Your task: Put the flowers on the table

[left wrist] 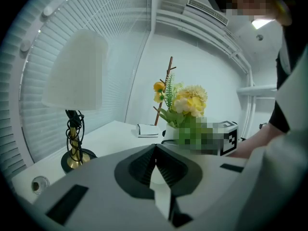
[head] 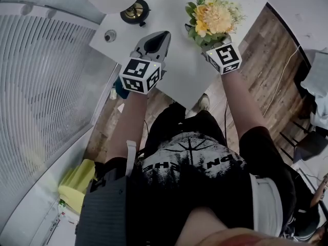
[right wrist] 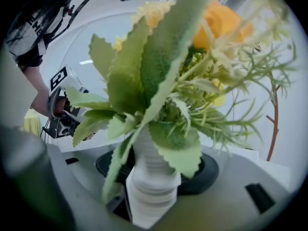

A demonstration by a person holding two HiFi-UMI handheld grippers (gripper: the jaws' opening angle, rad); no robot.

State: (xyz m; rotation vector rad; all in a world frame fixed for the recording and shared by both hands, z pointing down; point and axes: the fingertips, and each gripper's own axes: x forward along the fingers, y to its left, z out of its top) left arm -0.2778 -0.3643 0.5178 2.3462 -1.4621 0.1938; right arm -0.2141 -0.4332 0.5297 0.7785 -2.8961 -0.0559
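A bunch of yellow and cream flowers with green leaves stands in a white ribbed vase. My right gripper is shut on the vase's body, with the leaves spreading right over the jaws. In the head view this gripper sits over the white table near its front right corner, and the flowers hide the vase. Whether the vase rests on the table cannot be told. My left gripper hovers over the table to the left of the flowers, shut and with nothing in it. From there the flowers appear ahead on the right.
A lamp with a black and brass base and white shade stands at the table's back left. A small round metal piece lies near the left edge. A white box and a brown branch stand are behind. Window blinds line the left.
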